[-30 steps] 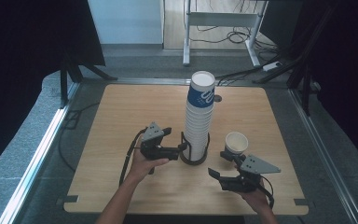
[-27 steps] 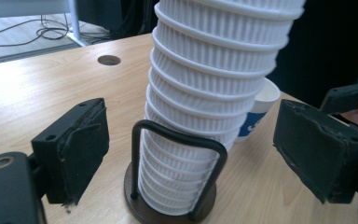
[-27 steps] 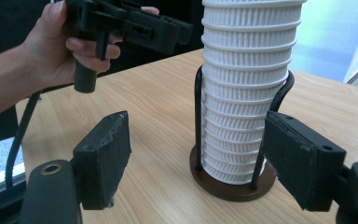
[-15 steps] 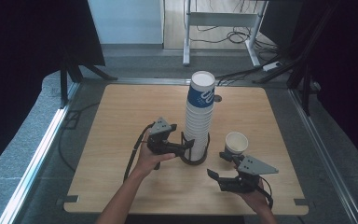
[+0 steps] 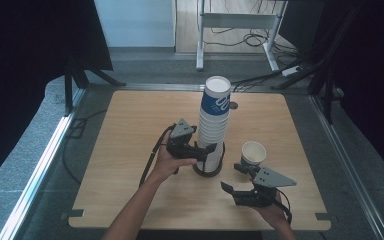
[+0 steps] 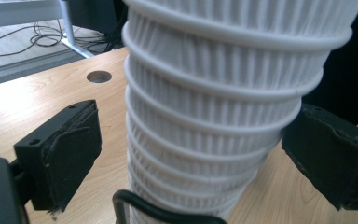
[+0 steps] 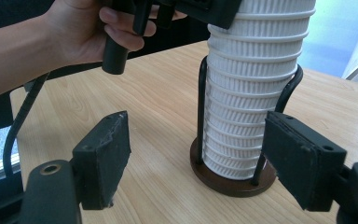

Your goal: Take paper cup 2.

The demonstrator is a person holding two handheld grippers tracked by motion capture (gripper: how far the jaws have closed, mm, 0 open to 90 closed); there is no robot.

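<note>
A tall stack of white ribbed paper cups (image 5: 213, 127), the top one printed blue, stands in a dark wire holder (image 5: 207, 170) at the table's middle. My left gripper (image 5: 207, 152) is low beside the stack. In the left gripper view the stack (image 6: 214, 116) stands between the two pads, with a gap on the left side. Its jaws have just been opening. My right gripper (image 5: 232, 178) hovers open near the front edge, pointing at the holder (image 7: 233, 179), with nothing between its jaws. A single cup (image 5: 253, 153) stands upright just beyond it.
The wooden table (image 5: 130, 130) has a small round hole (image 5: 233, 105) behind the stack. A cable trails from the left gripper across the board. Metal rails run along both sides, and a desk frame with cables stands on the floor beyond.
The left hand has shifted right and a little up the stack. Its jaws have spread apart around the cups. The right gripper has stayed put.
</note>
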